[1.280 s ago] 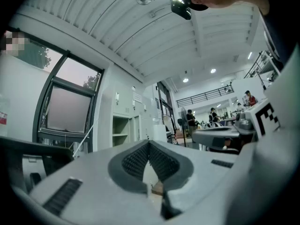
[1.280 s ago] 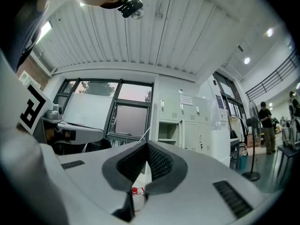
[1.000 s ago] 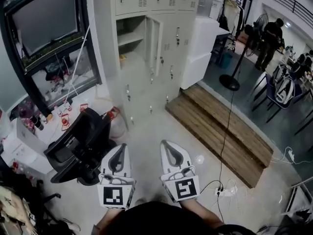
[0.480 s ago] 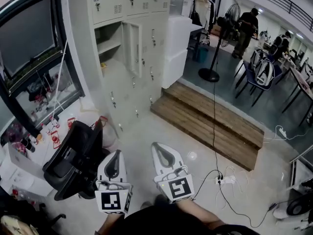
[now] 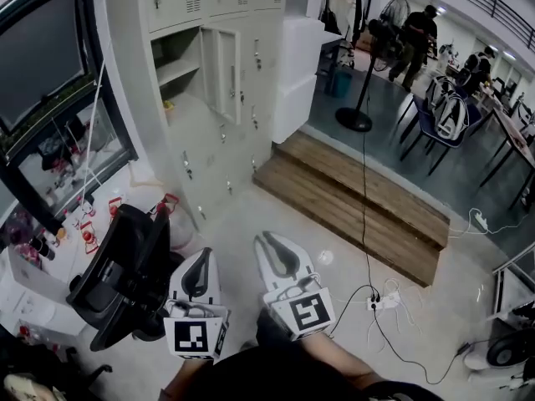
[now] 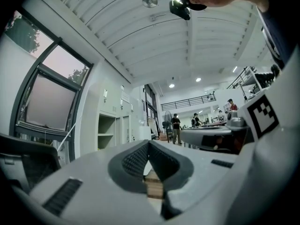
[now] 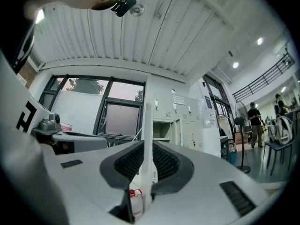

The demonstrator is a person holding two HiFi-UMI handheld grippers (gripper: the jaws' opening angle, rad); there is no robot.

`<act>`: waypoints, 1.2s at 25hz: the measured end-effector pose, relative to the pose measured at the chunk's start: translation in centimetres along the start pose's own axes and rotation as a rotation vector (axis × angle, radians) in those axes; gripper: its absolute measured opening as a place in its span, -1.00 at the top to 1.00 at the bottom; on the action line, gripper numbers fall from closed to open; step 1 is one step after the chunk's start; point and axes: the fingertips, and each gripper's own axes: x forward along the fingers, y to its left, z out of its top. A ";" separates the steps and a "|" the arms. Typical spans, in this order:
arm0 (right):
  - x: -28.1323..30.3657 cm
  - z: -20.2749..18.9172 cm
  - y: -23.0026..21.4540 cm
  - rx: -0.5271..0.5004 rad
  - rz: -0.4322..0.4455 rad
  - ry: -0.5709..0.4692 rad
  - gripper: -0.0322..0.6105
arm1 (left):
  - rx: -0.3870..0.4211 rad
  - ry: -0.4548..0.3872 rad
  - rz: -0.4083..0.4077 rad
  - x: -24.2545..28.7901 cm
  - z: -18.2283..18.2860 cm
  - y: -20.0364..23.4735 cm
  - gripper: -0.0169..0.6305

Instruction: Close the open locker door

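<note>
The grey locker bank [image 5: 238, 98] stands ahead at the top of the head view. One upper locker [image 5: 175, 61] is open, with a shelf inside, and its narrow door [image 5: 219, 72] swings out toward me. Both grippers are held low, far from it. My left gripper [image 5: 201, 256] has its jaws together, empty. My right gripper [image 5: 266, 239] shows a thin gap between its jaws, which are opening with nothing between them. The open locker [image 6: 105, 132] also shows far off in the left gripper view, and the same locker [image 7: 161, 131] in the right gripper view.
A black office chair [image 5: 125, 274] stands close at my left. Wooden steps [image 5: 359, 203] run to the right of the lockers. A standing fan [image 5: 359, 65] and people are beyond them. A power strip [image 5: 383, 301] with cables lies on the floor at the right.
The view has advanced toward the lockers, which now sit further left and larger. Both grippers keep their low place in front of me.
</note>
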 end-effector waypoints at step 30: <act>23.0 -3.2 -18.0 0.019 0.206 -0.015 0.63 | 0.021 0.006 0.174 26.7 -1.0 6.5 0.94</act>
